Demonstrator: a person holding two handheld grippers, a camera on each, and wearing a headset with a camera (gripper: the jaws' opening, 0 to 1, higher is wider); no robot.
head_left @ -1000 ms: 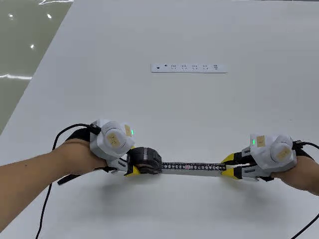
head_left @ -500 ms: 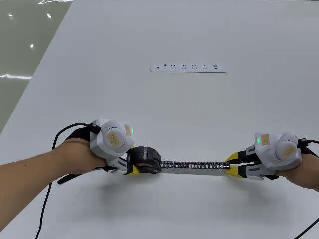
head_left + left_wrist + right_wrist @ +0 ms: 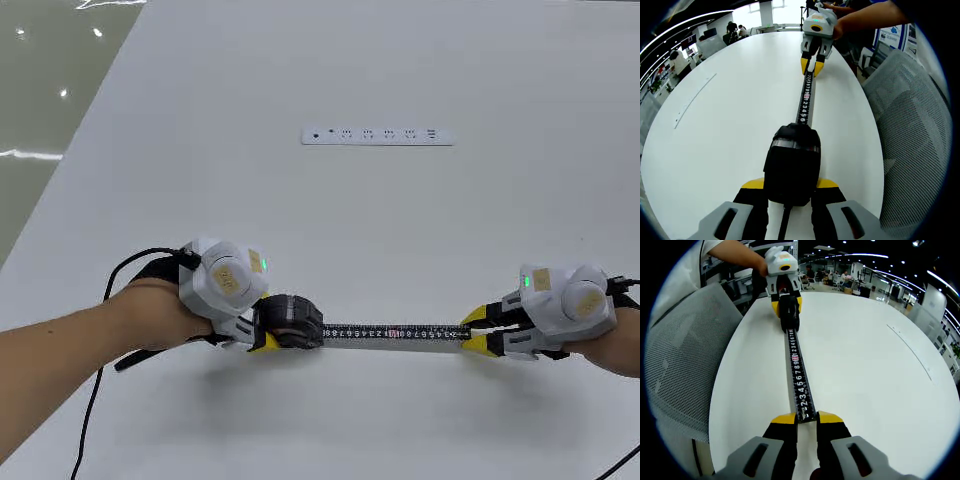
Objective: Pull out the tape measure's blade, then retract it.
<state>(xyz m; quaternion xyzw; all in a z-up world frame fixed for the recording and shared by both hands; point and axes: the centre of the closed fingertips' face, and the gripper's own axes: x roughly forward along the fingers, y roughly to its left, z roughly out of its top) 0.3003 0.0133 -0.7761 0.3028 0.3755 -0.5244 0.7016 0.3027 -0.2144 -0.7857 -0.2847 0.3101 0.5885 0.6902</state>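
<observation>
I see the white table [image 3: 400,60] spread across the whole head view, with both my grippers low in the frame. In the left gripper view a grey mesh chair [image 3: 910,110] stands at the right edge, beside the table. My left gripper [image 3: 268,326], at the lower left of the head view, is clamped on the black tape measure [image 3: 292,321], which sits between its yellow-tipped jaws. My right gripper [image 3: 472,331], at the lower right, pinches the end of the blade [image 3: 395,332]. The blade runs straight between the two, numbers facing up. A white power strip [image 3: 377,136] lies well apart, in the upper centre of the head view.
</observation>
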